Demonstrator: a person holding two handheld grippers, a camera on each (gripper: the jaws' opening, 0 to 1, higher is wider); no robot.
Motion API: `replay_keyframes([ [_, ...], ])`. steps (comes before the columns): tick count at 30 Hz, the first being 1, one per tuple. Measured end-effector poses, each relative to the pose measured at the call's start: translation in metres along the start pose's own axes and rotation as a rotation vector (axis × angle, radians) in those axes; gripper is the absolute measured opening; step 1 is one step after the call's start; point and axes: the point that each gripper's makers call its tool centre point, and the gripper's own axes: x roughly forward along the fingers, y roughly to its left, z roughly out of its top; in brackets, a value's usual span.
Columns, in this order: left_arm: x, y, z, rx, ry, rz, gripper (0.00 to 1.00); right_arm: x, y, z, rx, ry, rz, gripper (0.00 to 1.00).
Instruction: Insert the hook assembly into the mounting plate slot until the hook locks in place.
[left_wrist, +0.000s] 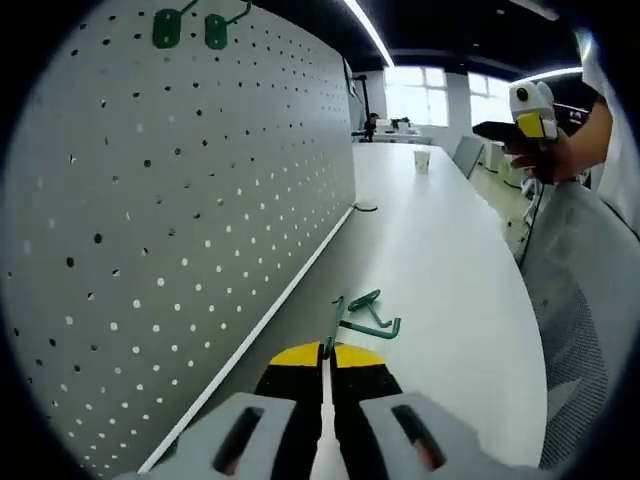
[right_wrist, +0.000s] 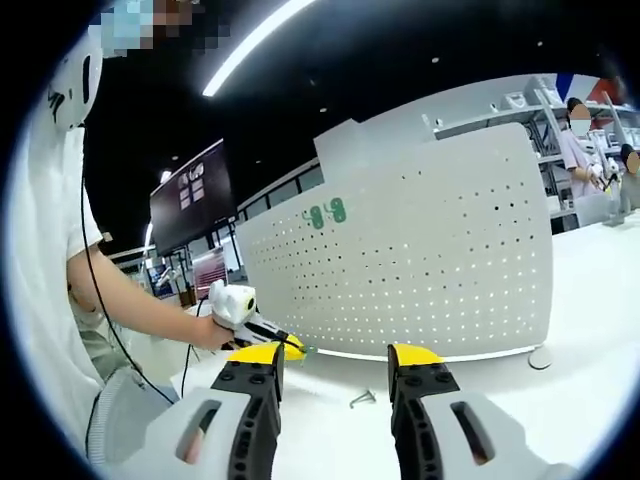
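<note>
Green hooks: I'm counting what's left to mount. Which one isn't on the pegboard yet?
The green hook lying on the white table, just beyond the shut left gripper. The other two hooks already hang at the pegboard's top.

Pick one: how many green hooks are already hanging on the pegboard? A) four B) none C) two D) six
C: two green hooks hang side by side near the top of the pegboard in the left gripper view, and the right gripper view shows the same pair. Another green hook lies on the table, in front of the shut left hand-held gripper.
</note>
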Motion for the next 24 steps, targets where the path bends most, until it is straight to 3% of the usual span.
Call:
replay_keyframes([
  [7,-0.013,-0.003,0.004,-0.028,-0.031,0.034,0.01,0.0,0.003,0.0,-0.003,-0.005,0.009,0.4],
  [12,-0.024,-0.002,0.017,-0.057,-0.09,0.069,0.01,0.001,0.003,0.003,-0.002,-0.013,0.011,0.4],
  [16,-0.03,-0.002,0.024,-0.031,-0.108,0.105,0.01,0.001,0.004,0.004,0.0,-0.02,0.012,0.4],
  [24,-0.045,-0.014,0.046,-0.028,-0.193,0.132,0.01,0.001,0.007,0.007,0.003,-0.031,0.015,0.4],
])
